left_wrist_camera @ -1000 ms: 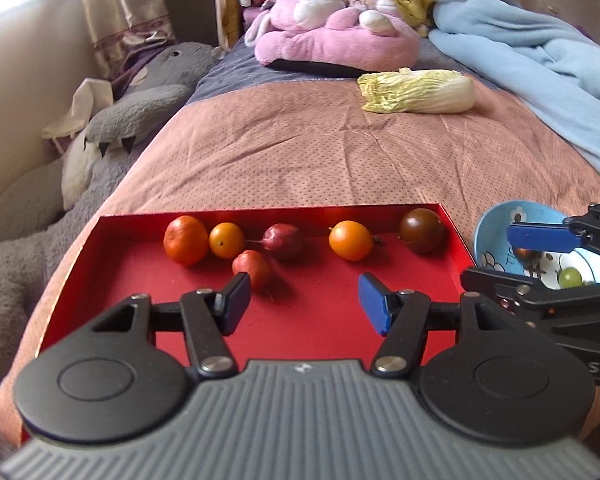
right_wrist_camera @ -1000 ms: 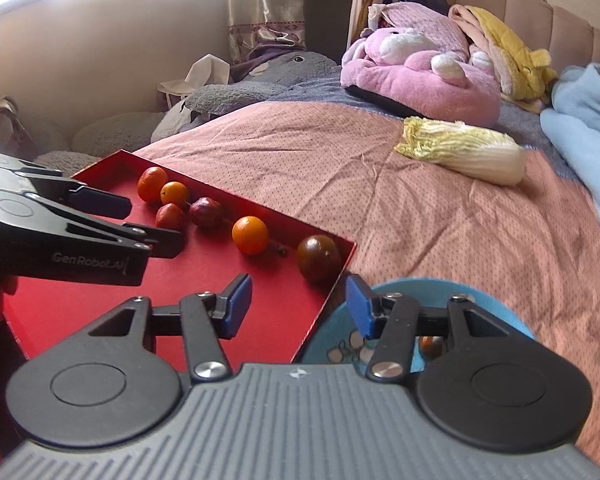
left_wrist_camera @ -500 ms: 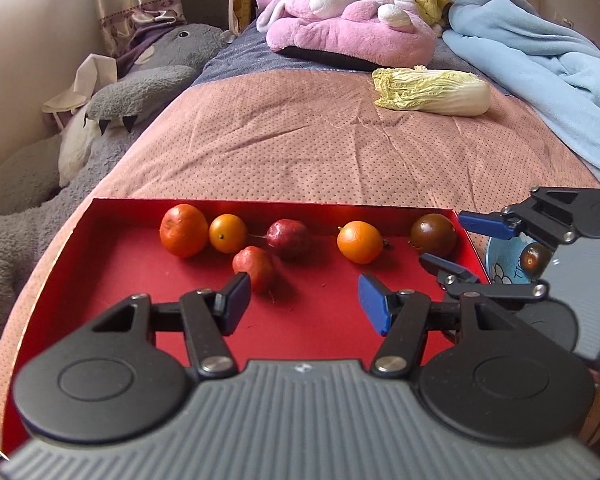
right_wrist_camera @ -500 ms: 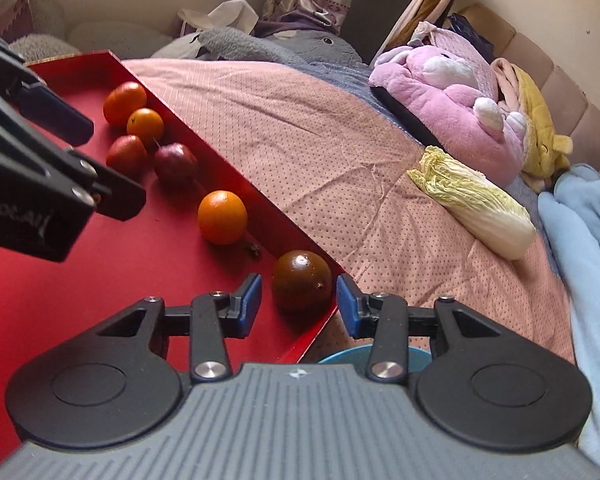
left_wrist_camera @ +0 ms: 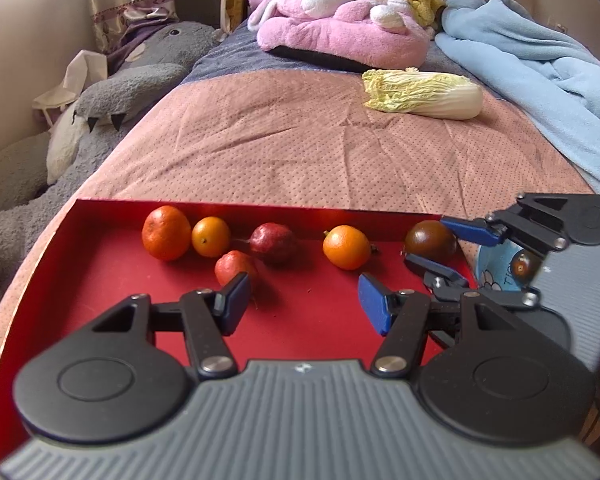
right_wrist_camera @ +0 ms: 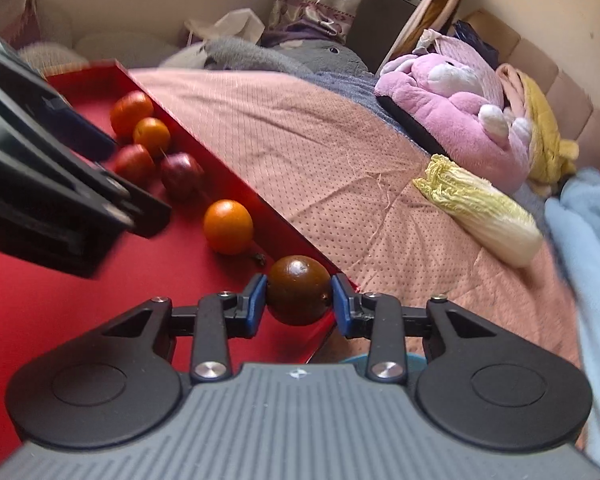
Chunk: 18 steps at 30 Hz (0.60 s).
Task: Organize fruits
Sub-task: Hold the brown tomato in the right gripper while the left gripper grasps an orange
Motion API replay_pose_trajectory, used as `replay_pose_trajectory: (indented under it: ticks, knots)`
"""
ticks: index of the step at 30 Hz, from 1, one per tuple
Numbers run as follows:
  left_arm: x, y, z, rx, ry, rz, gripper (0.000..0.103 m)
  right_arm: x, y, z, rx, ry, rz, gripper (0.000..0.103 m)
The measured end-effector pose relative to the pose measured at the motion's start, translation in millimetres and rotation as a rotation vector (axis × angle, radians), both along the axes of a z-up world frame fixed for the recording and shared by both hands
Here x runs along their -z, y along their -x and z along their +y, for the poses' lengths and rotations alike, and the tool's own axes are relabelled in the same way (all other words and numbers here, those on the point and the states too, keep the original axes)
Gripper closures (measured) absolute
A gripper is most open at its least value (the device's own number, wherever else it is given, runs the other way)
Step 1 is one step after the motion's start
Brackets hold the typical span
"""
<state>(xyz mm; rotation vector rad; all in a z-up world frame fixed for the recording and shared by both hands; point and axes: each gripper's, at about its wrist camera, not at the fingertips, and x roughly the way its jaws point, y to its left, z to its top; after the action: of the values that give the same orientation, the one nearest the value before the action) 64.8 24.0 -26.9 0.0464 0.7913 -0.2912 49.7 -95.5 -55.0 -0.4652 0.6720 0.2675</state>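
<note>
A red tray [left_wrist_camera: 308, 320] on the bed holds several fruits along its far wall: a large orange [left_wrist_camera: 166, 233], a small orange [left_wrist_camera: 211, 237], a dark red fruit [left_wrist_camera: 273, 243], a red fruit [left_wrist_camera: 235, 267], another orange [left_wrist_camera: 346, 247] and a dark brown fruit [left_wrist_camera: 430, 240] in the right corner. My right gripper [right_wrist_camera: 299, 300] has its blue pads on both sides of the dark brown fruit [right_wrist_camera: 299, 290], which rests on the tray [right_wrist_camera: 40, 300]. My left gripper [left_wrist_camera: 304, 304] is open and empty above the tray.
A blue bowl [left_wrist_camera: 490, 276] with a dark fruit [left_wrist_camera: 526, 266] inside stands right of the tray. A napa cabbage [left_wrist_camera: 422, 94], a pink plush rabbit [left_wrist_camera: 340, 30], a blue blanket [left_wrist_camera: 540, 68] and a grey plush [left_wrist_camera: 112, 100] lie further off.
My right gripper moved from over the blue bowl to the tray's right corner and closed around the dark brown fruit. My left gripper stayed open over the tray.
</note>
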Motion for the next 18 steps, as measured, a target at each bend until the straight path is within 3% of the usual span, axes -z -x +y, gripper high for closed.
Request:
replay_pose_trajectory:
  ticks: [8,15,18]
  knots:
    - [9.5,-10.8,-28.1,0.113,-0.009,-0.005,0.041,-37.5,63.0,-32.8,0.035,-0.145,-0.002,0.062]
    - [26.6,-30.8,-42.9,0.112,-0.096,0.029,0.042,-50.0,92.9,-45.2,0.045,-0.248,0.027,0.062]
    - [29.7,-39.2,-41.9,0.105,-0.087,0.039,0.042,-53.9,96.9,-44.2,0.045,-0.267,0.031,0.062]
